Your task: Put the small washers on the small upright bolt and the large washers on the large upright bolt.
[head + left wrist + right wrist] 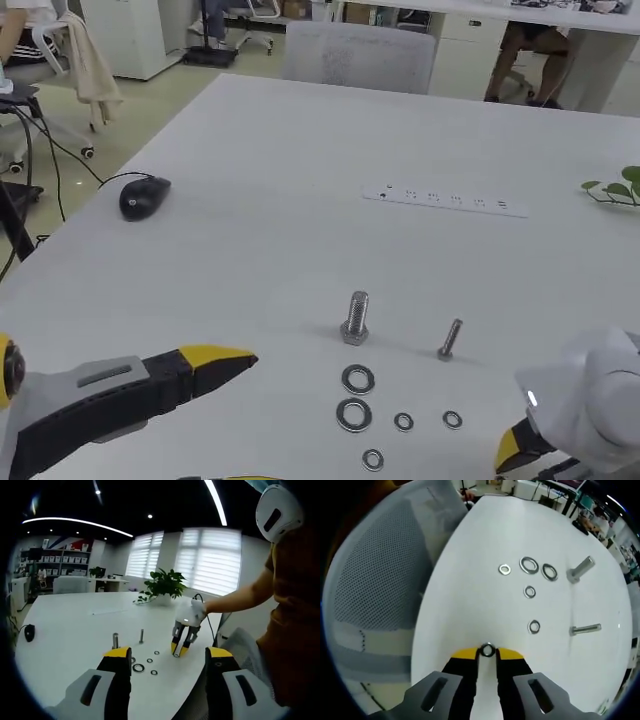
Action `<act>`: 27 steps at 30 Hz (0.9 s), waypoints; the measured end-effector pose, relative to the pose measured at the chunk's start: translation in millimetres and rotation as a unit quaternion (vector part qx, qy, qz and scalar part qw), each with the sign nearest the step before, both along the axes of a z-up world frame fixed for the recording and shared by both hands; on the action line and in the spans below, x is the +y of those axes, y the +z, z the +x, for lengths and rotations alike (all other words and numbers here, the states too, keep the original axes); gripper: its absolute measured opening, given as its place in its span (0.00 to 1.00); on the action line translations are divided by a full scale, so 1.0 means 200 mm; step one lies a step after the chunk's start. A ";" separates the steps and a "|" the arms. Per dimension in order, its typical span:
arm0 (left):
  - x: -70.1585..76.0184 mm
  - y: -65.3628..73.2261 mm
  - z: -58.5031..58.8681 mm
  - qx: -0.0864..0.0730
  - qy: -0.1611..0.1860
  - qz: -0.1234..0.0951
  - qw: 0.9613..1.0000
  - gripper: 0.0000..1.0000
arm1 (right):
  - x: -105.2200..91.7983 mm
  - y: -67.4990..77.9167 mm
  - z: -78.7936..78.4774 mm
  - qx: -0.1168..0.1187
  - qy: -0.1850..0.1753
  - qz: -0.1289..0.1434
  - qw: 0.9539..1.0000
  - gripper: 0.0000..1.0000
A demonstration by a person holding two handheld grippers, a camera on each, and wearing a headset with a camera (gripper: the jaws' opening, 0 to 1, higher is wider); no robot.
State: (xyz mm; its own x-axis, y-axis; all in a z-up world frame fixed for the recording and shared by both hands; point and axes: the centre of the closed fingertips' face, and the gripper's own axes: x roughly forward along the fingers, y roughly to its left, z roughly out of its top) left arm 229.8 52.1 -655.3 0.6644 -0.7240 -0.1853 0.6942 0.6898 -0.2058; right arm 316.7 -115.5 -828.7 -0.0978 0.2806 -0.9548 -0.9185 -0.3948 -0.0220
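Currently the right gripper (pixel 487 655) is clamped on a small washer (pixel 487 650), pinched between its yellow jaw tips and held over the table (pixel 470 540) near its edge, apart from the other parts. The left gripper (pixel 232 415) has its jaws wide apart with nothing between them; it hovers at the left, tips pointing toward the bolts. The large bolt (pixel 356 318) and the small bolt (pixel 450 340) stand upright on their heads, near each other but apart, the large one on the left in the head view, both shanks bare. Two large washers (pixel 358 379) lie flat just in front of the large bolt, one behind the other, almost touching. Three small washers (pixel 403 422) lie loose close by: one just beside the nearer large washer, one (pixel 452 420) in front of the small bolt, one (pixel 372 459) closest to the table edge. Farther back on the table lie a mouse (pixel 143 196) and a power strip (pixel 445 199), well apart from the bolts, with plant leaves (pixel 620 188) at the right edge. A mesh chair (pixel 380 580) stands against the table in the right gripper view
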 end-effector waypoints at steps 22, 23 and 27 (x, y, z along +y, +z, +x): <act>-0.01 0.01 0.00 -0.002 -0.004 0.002 1.000 0.58 | 0.01 0.00 0.01 0.003 -0.002 -0.011 1.000 0.13; -0.01 0.01 0.00 -0.002 -0.004 0.002 1.000 0.58 | 0.01 0.00 0.01 0.003 0.002 -0.012 1.000 0.13; -0.01 0.02 0.00 -0.002 -0.007 0.004 1.000 0.58 | 0.01 0.00 0.01 0.001 0.006 -0.012 1.000 0.12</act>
